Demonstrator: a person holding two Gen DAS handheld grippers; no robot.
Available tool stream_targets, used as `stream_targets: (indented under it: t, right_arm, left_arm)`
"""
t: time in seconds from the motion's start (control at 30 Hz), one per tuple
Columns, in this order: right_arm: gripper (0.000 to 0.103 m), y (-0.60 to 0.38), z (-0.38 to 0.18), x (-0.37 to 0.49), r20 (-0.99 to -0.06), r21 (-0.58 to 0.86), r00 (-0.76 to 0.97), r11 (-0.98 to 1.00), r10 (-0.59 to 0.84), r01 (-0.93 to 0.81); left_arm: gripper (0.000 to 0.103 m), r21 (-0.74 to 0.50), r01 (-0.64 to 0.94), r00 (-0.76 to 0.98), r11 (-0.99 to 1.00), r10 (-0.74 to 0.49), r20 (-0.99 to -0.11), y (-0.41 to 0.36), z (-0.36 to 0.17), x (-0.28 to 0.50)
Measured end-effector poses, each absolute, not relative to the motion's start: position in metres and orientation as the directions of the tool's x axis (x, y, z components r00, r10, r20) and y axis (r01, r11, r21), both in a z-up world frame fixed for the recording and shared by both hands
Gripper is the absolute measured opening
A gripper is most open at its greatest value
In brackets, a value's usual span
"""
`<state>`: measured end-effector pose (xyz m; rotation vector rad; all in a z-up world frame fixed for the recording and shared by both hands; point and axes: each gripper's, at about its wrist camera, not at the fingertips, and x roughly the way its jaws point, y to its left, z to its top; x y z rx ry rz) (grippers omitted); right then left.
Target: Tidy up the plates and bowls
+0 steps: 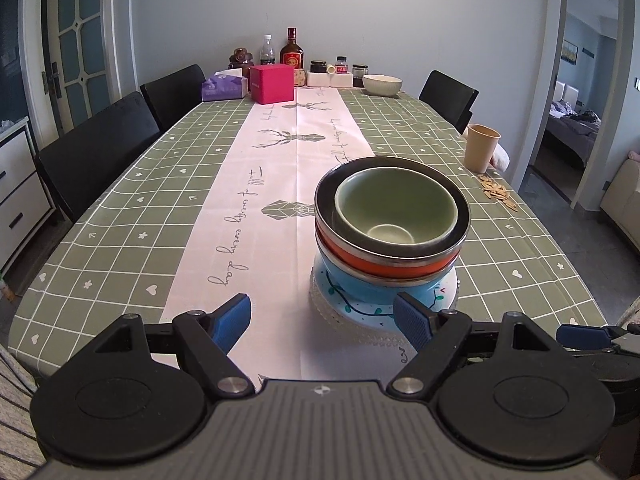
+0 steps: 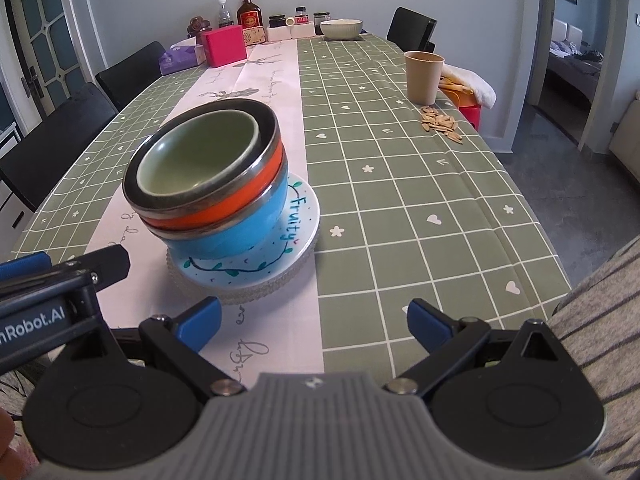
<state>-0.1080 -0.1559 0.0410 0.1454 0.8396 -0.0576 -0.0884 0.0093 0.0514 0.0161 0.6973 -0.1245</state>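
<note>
A stack stands on the pink runner: a green bowl (image 1: 394, 208) nests in an orange steel-rimmed bowl (image 1: 384, 262), over a blue bowl (image 1: 376, 290), on a white painted plate (image 1: 360, 316) above a clear glass plate (image 1: 320, 304). The same stack appears in the right wrist view: green bowl (image 2: 196, 160), orange bowl (image 2: 224, 206), blue bowl (image 2: 240, 232), painted plate (image 2: 296, 220). My left gripper (image 1: 326, 326) is open just short of the stack, empty. My right gripper (image 2: 314, 322) is open, empty, to the stack's right and nearer the table edge.
A white bowl (image 1: 382, 84) sits at the table's far end among bottles, jars, a pink box (image 1: 273, 83) and a tissue pack. A tan cup (image 1: 481, 147) and scattered seeds (image 1: 498, 194) lie near the right edge. Black chairs line both sides.
</note>
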Motion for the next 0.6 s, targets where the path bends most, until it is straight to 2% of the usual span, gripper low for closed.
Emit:
stream_targets:
  t: [0.6]
  right_arm:
    - [0.097,-0.1508,0.0374,-0.1081,-0.752,0.075,0.66,0.992,-0.01,0.1]
  left_arm:
    - [0.095,-0.037,0.136,0.739,0.99,-0.126,-0.662,0.0072,0.0467,-0.0872]
